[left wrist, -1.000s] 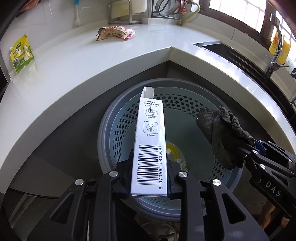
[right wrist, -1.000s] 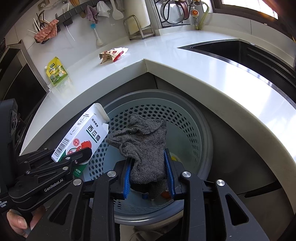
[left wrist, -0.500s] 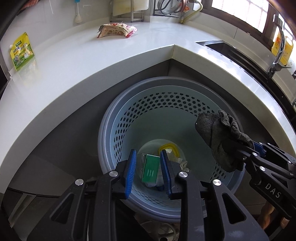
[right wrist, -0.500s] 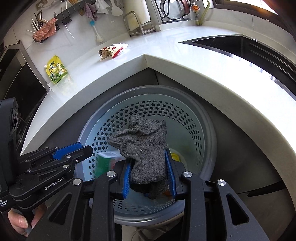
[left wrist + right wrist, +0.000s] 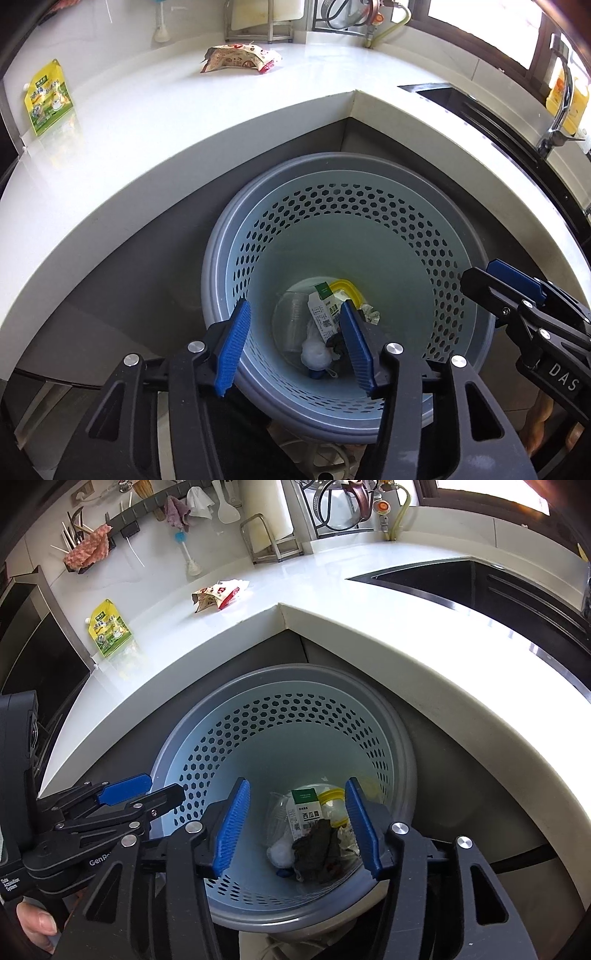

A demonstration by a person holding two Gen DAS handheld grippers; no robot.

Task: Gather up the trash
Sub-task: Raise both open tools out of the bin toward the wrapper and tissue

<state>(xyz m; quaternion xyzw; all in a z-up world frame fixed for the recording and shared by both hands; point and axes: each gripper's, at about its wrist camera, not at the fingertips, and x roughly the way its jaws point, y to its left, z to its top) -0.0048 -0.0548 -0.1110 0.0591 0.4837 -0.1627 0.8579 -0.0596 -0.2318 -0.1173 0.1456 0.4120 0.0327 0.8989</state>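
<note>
Pale blue perforated plastic fills my left wrist view: the bin [image 5: 347, 236] stands on the floor in the inner corner of the white worktop [image 5: 147, 147]. My left tool [image 5: 293, 341] hangs over the bin's near rim, its jaws having just been opening, and nothing sits between the blue pads — they stand apart on empty air. Down on the bin's floor lies the carton [image 5: 325, 314], beside a yellow lid [image 5: 345, 288] and a white wad [image 5: 314, 354]. At the bin's right rim I see my right tool [image 5: 517, 291] from the side, carrying nothing. Beyond the bin, on the worktop, a crumpled snack wrapper [image 5: 240, 57] lies near the back wall, and a green-yellow pouch [image 5: 48, 98] lies far to the bin's left.

From the right wrist view, the right tool [image 5: 295, 821] is over the same bin [image 5: 280, 716], its jaws also just having been opening, with nothing pressed between the pads. The grey rag [image 5: 317, 851] lies at the bottom of the bin, partly over the carton [image 5: 304, 810]. The left tool [image 5: 147, 790] reaches over the bin's left rim, empty. The wrapper [image 5: 216, 594] and the pouch [image 5: 109, 629] both lie on the worktop [image 5: 369, 590] behind the bin — the pouch further left.
</note>
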